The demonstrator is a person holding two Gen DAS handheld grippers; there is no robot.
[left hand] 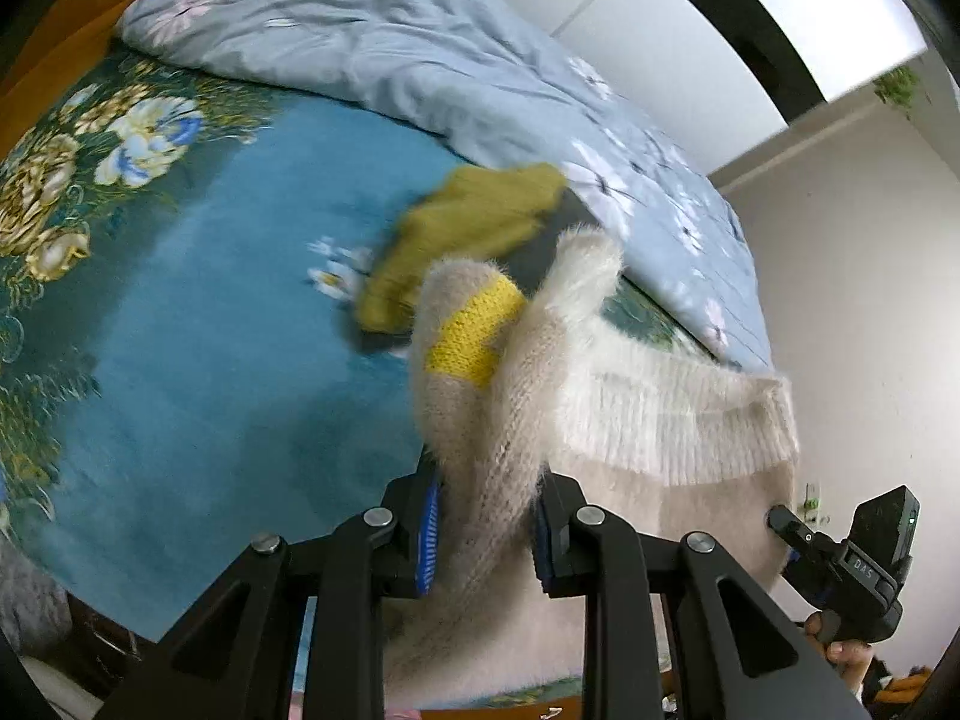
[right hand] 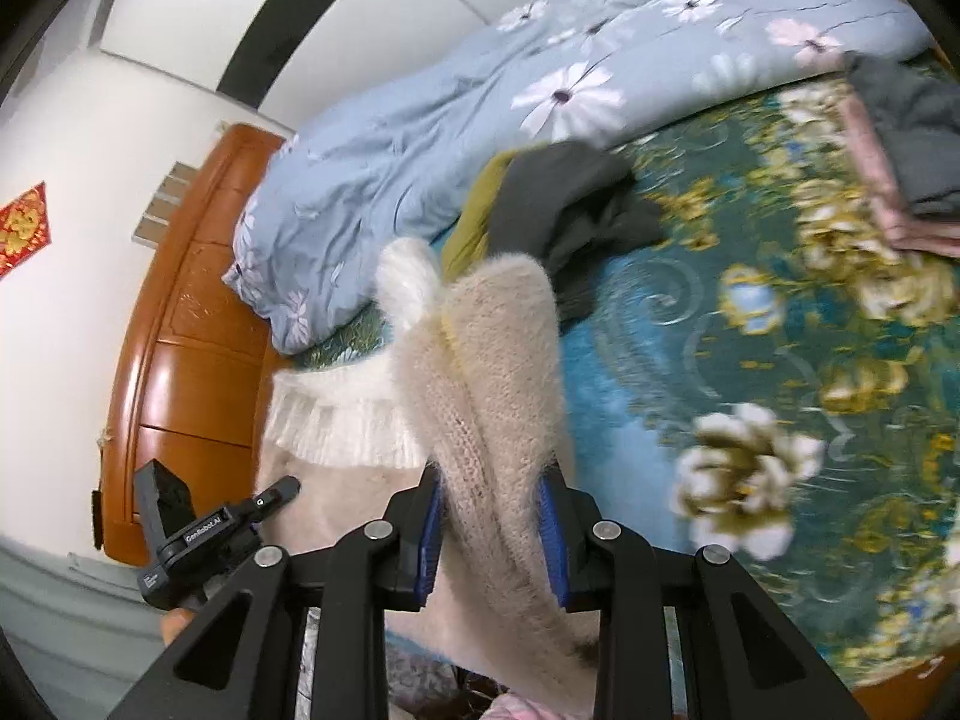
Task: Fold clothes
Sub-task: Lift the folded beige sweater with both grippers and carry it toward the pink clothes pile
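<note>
Floral bedspread (left hand: 198,360) beneath, fuzzy cream sweater (left hand: 492,396) stretching lengthwise away, left tool (left hand: 486,534) and right tool (right hand: 495,531) each pinching it.

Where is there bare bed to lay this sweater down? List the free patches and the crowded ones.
Free: the blue bedspread between the floral border and the olive garment. Crowded: the olive and dark grey clothes against the light blue duvet, and the folded stack at the far corner. Both grippers, left and right, hold the fuzzy sweater.
</note>
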